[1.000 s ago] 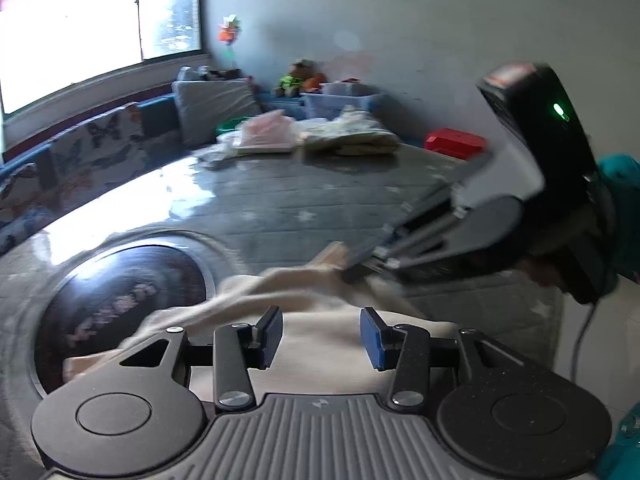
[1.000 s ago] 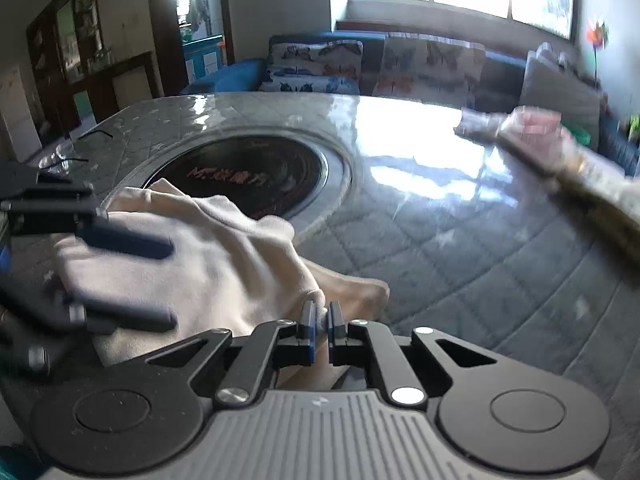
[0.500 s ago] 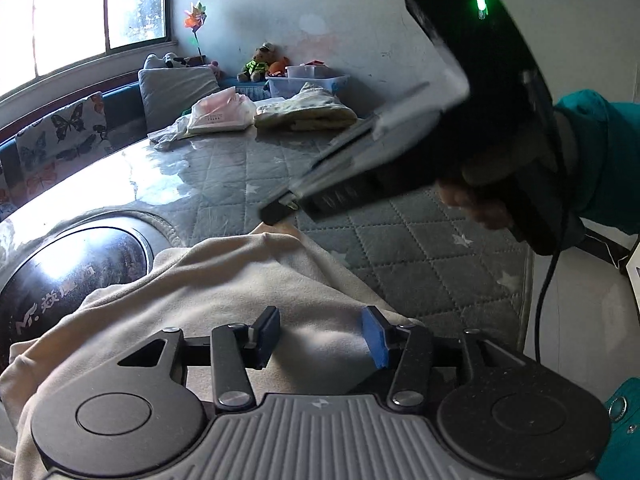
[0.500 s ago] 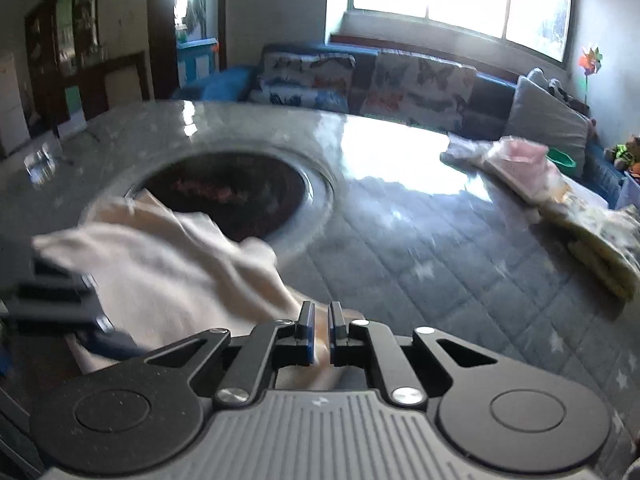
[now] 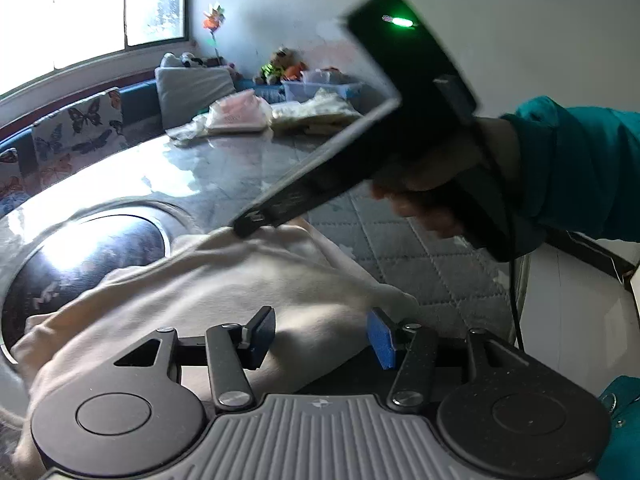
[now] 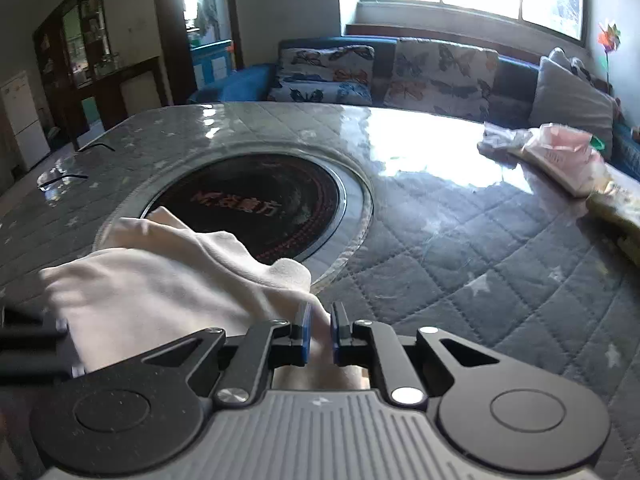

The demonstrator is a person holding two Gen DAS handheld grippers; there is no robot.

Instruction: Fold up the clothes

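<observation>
A cream garment point(image 5: 224, 292) lies bunched on the grey quilted table point(image 5: 420, 256), partly over the round dark inset point(image 5: 80, 256). My left gripper point(image 5: 320, 334) is open just above the garment's near edge, holding nothing. My right gripper point(image 6: 319, 328) has its jaws nearly together with a fold of the cream garment point(image 6: 160, 280) between them. In the left wrist view the right gripper point(image 5: 248, 226) comes in from the right, its tip on the garment's far edge, held by a hand in a teal sleeve point(image 5: 580, 168).
Folded clothes point(image 5: 240, 118) and a yellowish pile point(image 6: 616, 204) lie at the table's far side. A butterfly-print sofa point(image 6: 400, 68) stands behind. The table's edge point(image 5: 516, 288) drops to the floor at right. Glasses point(image 6: 60, 178) lie at the far left.
The right gripper has come down, its tip now on the garment's far edge, and its jaws have parted slightly. The garment has spread toward the dark inset. The left gripper stays open.
</observation>
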